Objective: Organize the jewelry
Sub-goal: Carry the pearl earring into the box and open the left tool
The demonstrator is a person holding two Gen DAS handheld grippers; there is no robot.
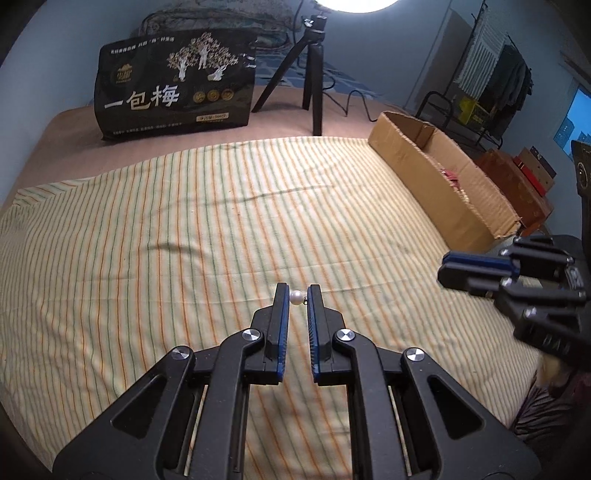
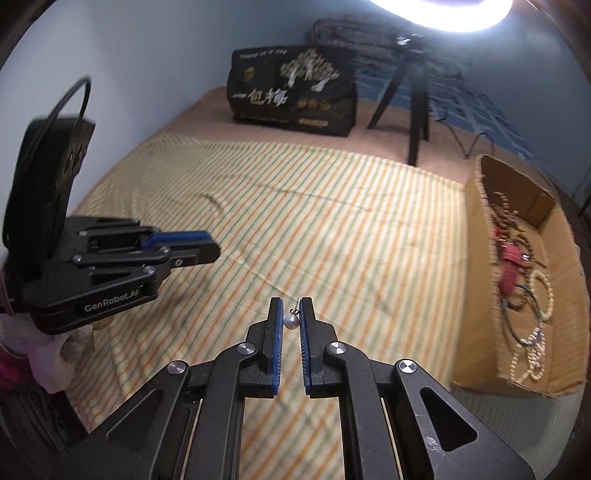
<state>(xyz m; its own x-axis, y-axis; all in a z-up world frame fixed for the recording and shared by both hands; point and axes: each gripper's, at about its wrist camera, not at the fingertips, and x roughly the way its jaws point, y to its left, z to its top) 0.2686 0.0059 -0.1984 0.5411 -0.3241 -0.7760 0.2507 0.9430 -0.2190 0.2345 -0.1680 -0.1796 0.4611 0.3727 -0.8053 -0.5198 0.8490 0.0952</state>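
Across the table lies a striped cloth (image 1: pixel 207 221), yellow with green and orange lines, covering most of the surface and lightly creased. At its back edge stands a black bag (image 1: pixel 173 81) printed with white characters and a tree design, and beside that a small black tripod (image 1: pixel 314 74) under a bright lamp (image 2: pixel 439 11). Along the cloth's right edge sits an open cardboard box (image 2: pixel 476 280); the right wrist view shows bead necklaces (image 2: pixel 535 332) and a red piece (image 2: pixel 509 258) lying inside it.

Both grippers hover over the near part of the cloth, apart from each other. Left gripper (image 1: pixel 297 297): its fingers are closed down to a narrow gap, and a pearl earring (image 1: pixel 295 297) sits pinched between the blue pads near the tips, its small metal fitting toward the right pad. Right gripper (image 2: pixel 291 317): its fingers are likewise drawn nearly together, clamping a second pearl earring (image 2: pixel 290 321), with the thin post sticking up above the pearl. Each gripper appears side-on in the other's view, where the pearls cannot be made out.
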